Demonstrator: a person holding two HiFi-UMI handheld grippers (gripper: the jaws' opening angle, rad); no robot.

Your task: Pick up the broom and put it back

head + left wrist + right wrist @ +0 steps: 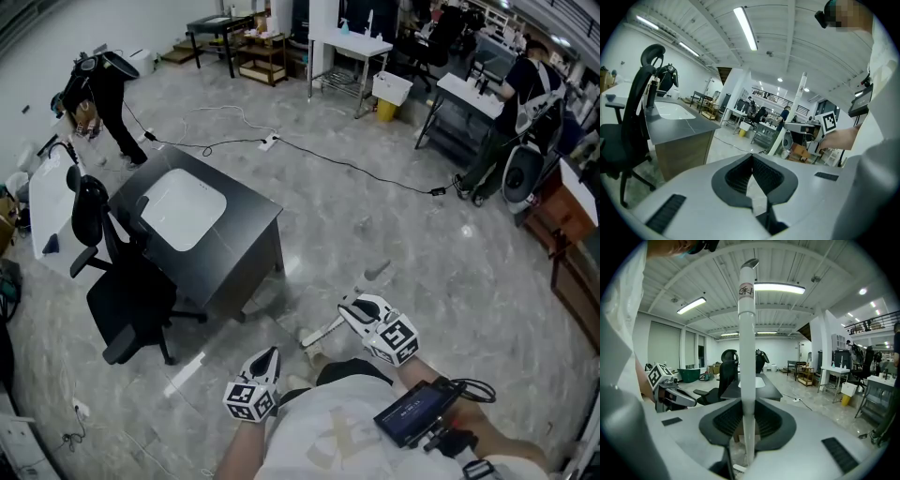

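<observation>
The right gripper's (746, 405) fingers (721, 420) pinch the white handle of the broom (746, 343), which rises between them toward the ceiling. The left gripper's (751, 159) fingers (737, 176) are pressed together with nothing between them. Beyond stand a dark worktop (248, 225) and a black chair (127, 295).

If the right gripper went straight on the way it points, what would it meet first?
Most likely the dark desk, which sits dead ahead of the right gripper, behind the broom clamped in its jaws. The black chair stands left of that line. The desk's distance is unclear.
</observation>
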